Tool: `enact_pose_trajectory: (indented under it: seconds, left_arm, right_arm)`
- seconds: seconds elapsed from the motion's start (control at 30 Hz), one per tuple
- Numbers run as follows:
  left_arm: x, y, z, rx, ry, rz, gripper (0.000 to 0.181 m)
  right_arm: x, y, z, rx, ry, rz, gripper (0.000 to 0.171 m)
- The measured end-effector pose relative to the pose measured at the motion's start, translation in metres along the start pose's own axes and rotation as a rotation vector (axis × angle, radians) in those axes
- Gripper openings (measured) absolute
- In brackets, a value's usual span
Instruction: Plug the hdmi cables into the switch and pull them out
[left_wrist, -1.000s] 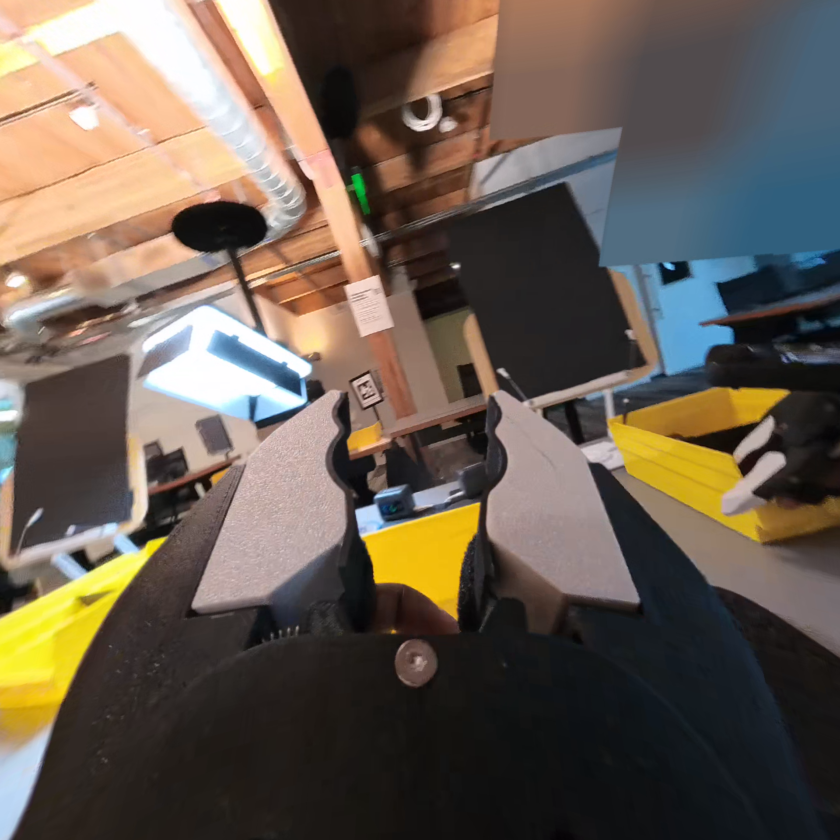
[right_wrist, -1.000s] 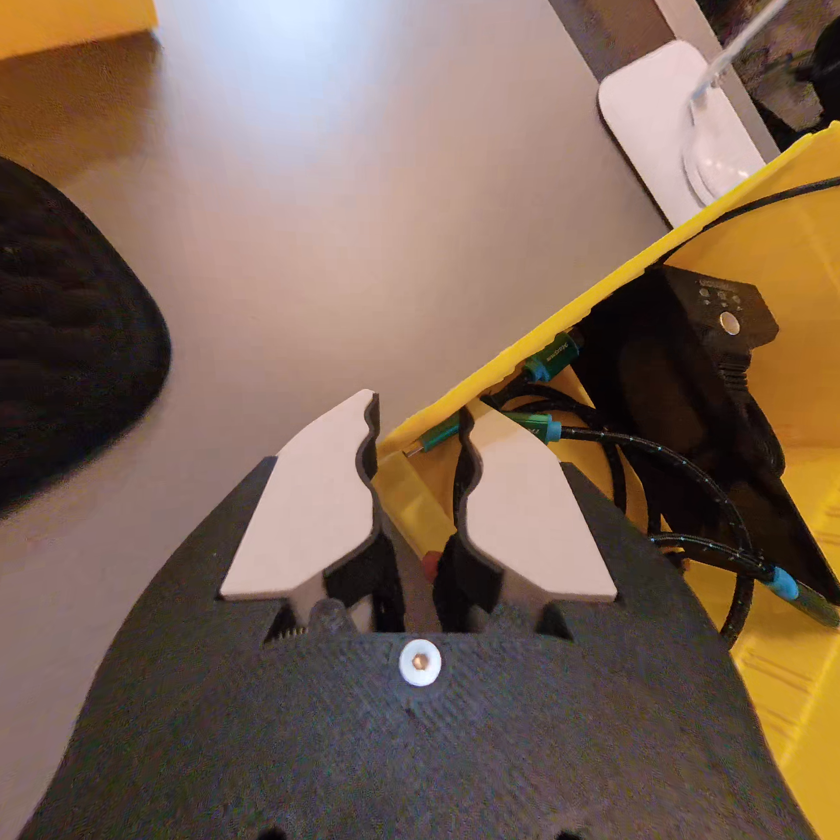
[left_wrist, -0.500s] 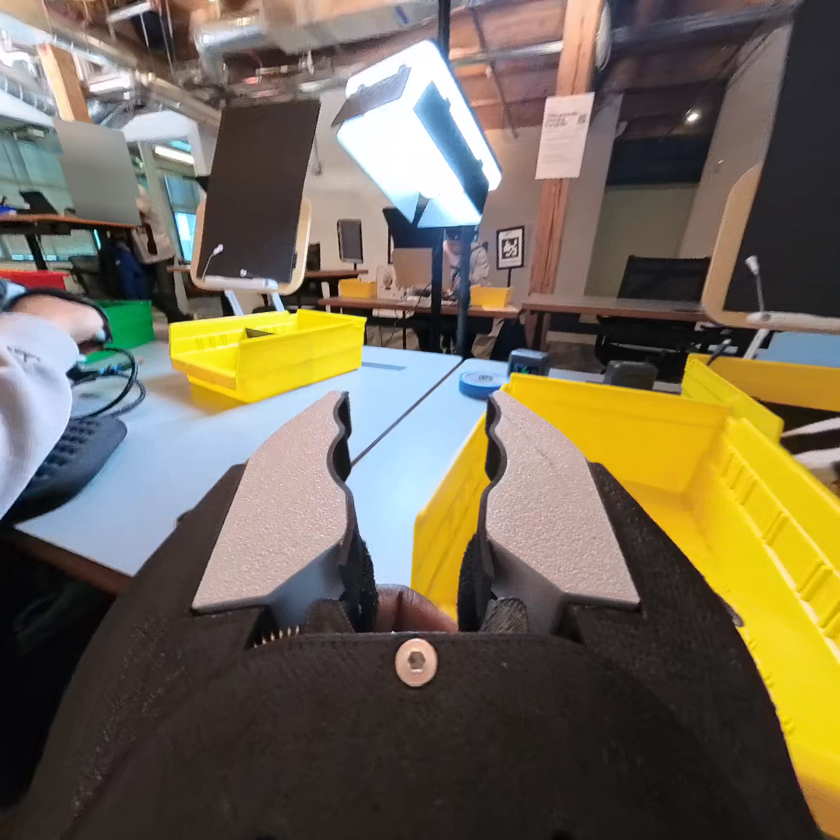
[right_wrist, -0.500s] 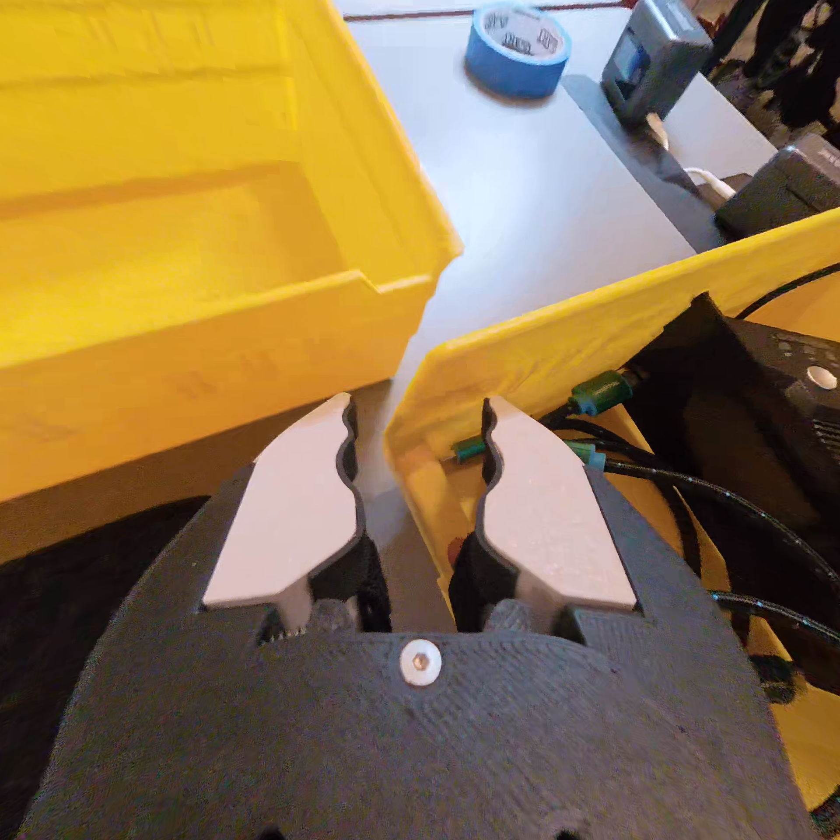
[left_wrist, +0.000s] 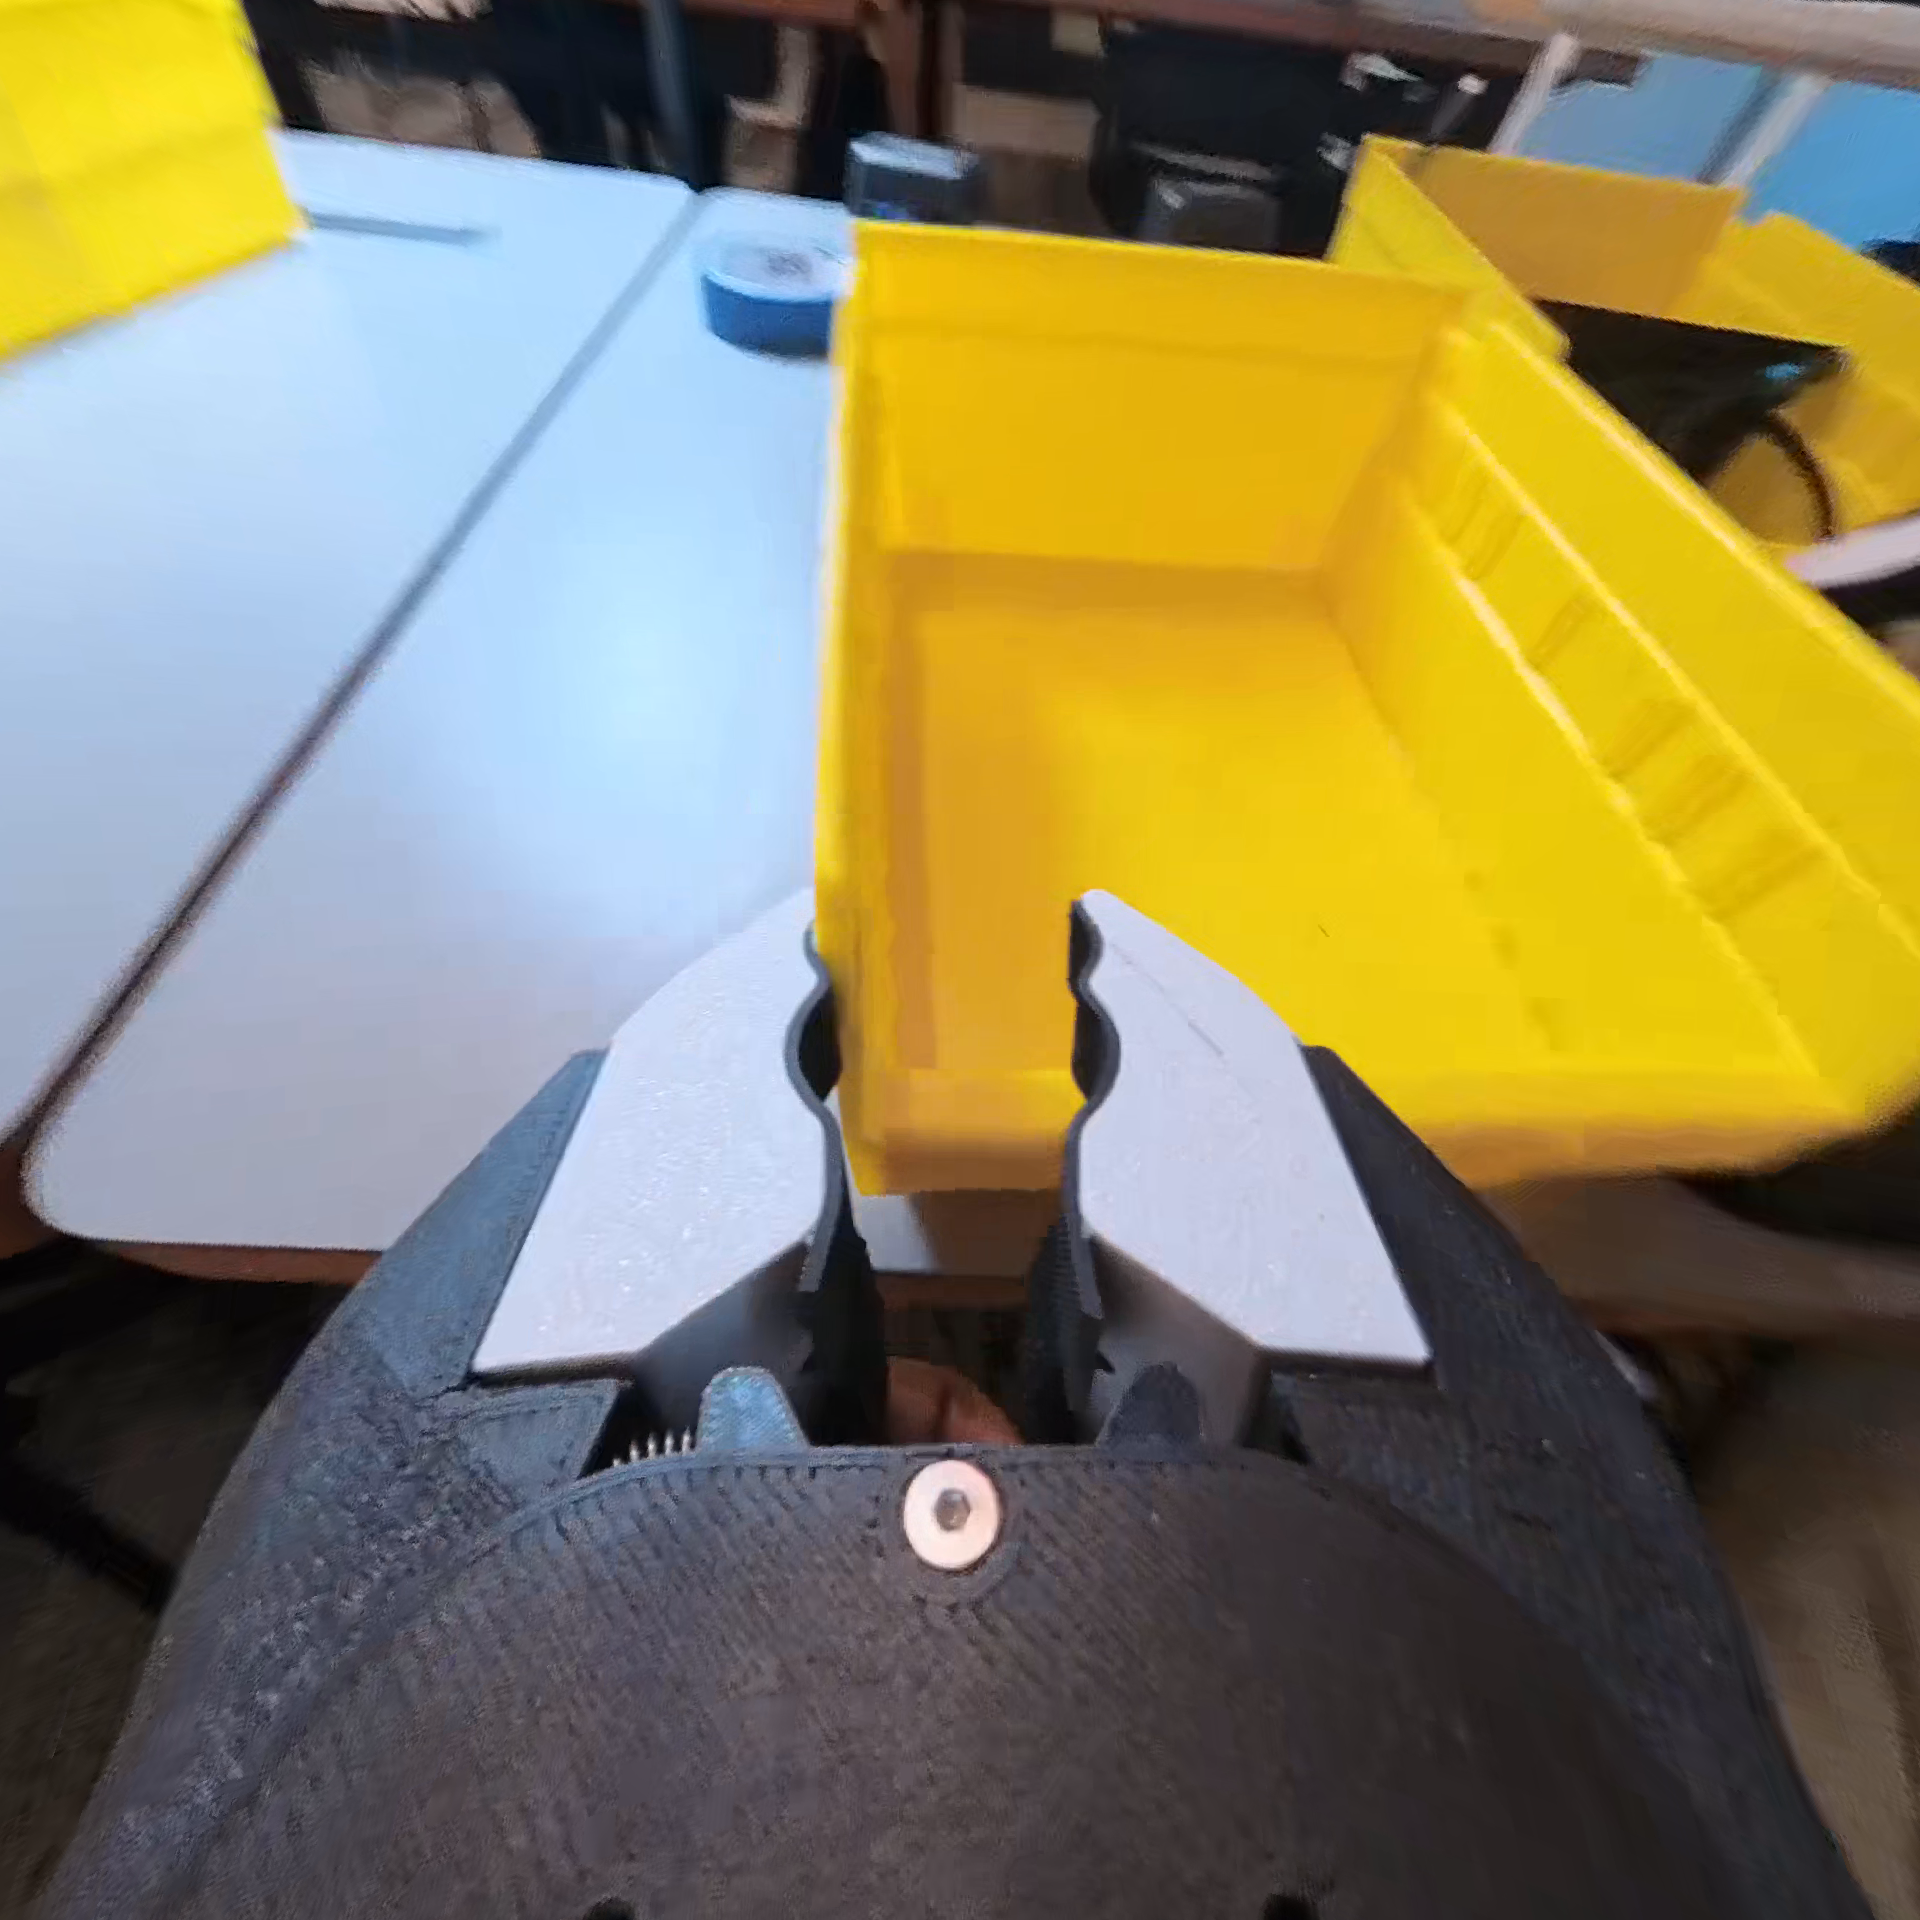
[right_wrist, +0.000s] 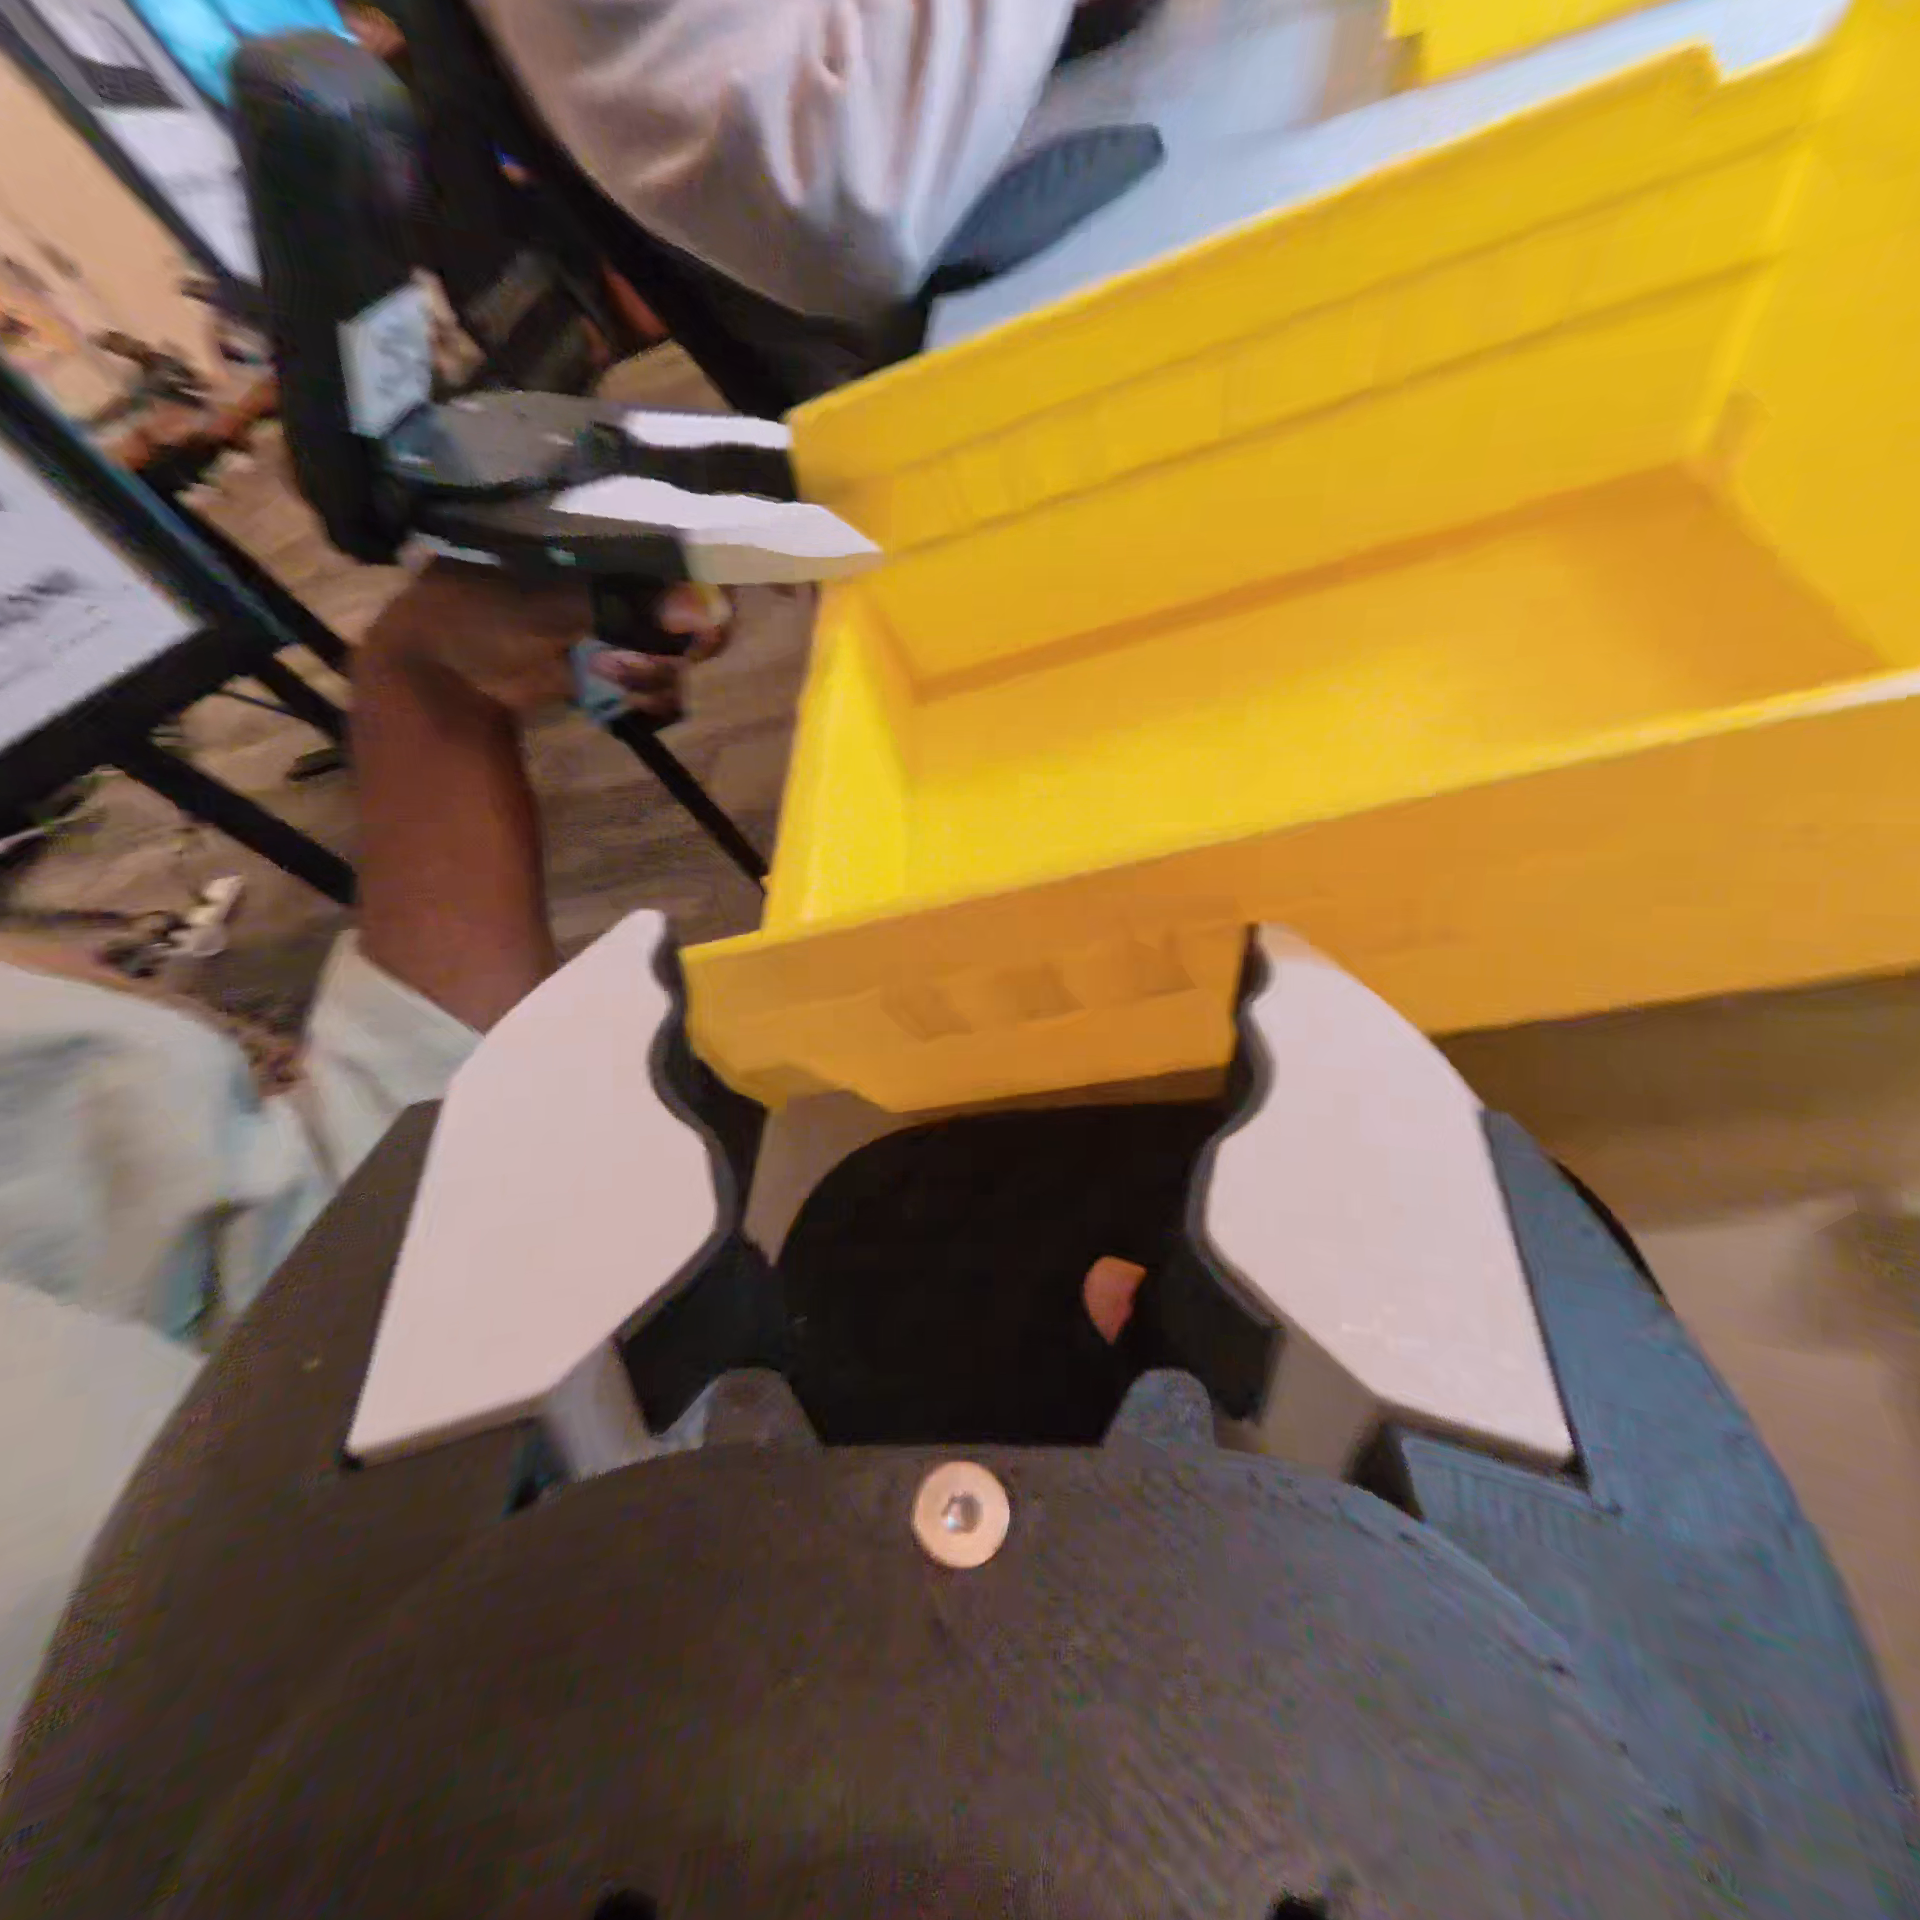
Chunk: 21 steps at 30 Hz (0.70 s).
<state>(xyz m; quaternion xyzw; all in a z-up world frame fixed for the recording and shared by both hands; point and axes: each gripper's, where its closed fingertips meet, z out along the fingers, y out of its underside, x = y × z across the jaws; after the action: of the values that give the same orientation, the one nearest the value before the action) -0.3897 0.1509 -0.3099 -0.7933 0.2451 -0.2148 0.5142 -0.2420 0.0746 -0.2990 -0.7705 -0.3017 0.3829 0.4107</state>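
Observation:
An empty yellow bin (left_wrist: 1195, 727) stands at the table's near edge. My left gripper (left_wrist: 940, 914) is open, with its fingers on either side of the bin's near left corner. My right gripper (right_wrist: 954, 930) is wide open and straddles another near corner of the same bin (right_wrist: 1351, 665). The left gripper (right_wrist: 727, 488) also shows there, with the bin wall between its fingers. A second yellow bin (left_wrist: 1538, 208) at the back right holds a dark device (left_wrist: 1683, 364) and a black cable (left_wrist: 1808, 488), both blurred. No plug is visible.
The grey table (left_wrist: 416, 623) runs left of the bin. A blue tape roll (left_wrist: 774, 301) and a small dark box (left_wrist: 914, 177) sit behind it, a third yellow bin (left_wrist: 125, 156) far left. A black mat (right_wrist: 987, 1226) lies under my right gripper. Another person (right_wrist: 790, 135) sits nearby. Left tips to right tips: about 20 cm.
The left view swung down from the ceiling to the empty bin. My right gripper left the bin with the cables, moved to the empty bin's corner and opened wider.

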Motion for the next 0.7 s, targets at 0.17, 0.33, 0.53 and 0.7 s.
enact_pose_trajectory:
  seconds: [0.17, 0.33, 0.53, 0.7]
  left_arm:
    - [0.009, 0.01, -0.013, -0.116, -0.013, 0.074, 0.039]
    - [0.002, 0.002, -0.019, -0.073, -0.049, 0.075, 0.049]
    - [-0.028, -0.002, 0.003, -0.044, -0.233, 0.043, 0.071]
    - [-0.027, -0.005, 0.018, -0.044, -0.291, 0.159, 0.016]
  right_arm:
    - [0.015, 0.001, 0.026, -0.019, 0.098, -0.197, 0.14]
    - [0.018, -0.002, 0.028, 0.024, 0.115, -0.228, 0.138]
    - [0.021, 0.004, 0.012, 0.044, 0.302, -0.263, 0.111]
    - [0.017, 0.012, 0.024, -0.036, 0.405, -0.444, 0.062]
